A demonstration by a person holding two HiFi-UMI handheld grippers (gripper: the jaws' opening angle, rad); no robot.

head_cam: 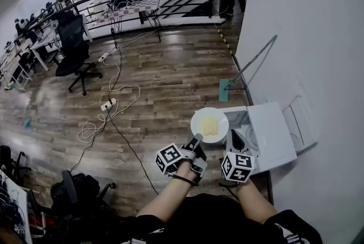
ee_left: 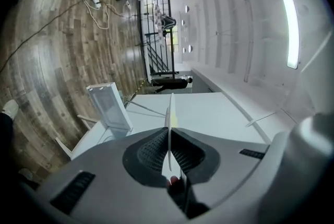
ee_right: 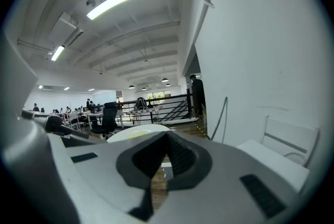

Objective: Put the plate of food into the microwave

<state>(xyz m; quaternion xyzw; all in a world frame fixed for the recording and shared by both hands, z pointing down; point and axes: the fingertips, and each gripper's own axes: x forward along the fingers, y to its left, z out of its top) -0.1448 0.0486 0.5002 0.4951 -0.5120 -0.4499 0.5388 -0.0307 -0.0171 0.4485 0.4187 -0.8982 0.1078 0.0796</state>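
A white plate point(head_cam: 209, 124) carrying a pale yellow piece of food hangs above the wooden floor, just left of the white microwave point(head_cam: 272, 136). My left gripper point(head_cam: 196, 141) is shut on the plate's near rim. In the left gripper view the plate point(ee_left: 169, 129) shows edge-on between the pads. My right gripper point(head_cam: 234, 136) is at the microwave's front side, right of the plate, with its jaws together and nothing in them. In the right gripper view the plate point(ee_right: 136, 133) shows just past the jaws.
The microwave stands against a white wall point(head_cam: 307, 38), with a white wire rack point(head_cam: 301, 122) behind it. A mop point(head_cam: 227, 88) leans on the wall. Cables and a power strip point(head_cam: 108, 105) lie on the floor to the left. An office chair point(head_cam: 74, 52) and desks stand further back.
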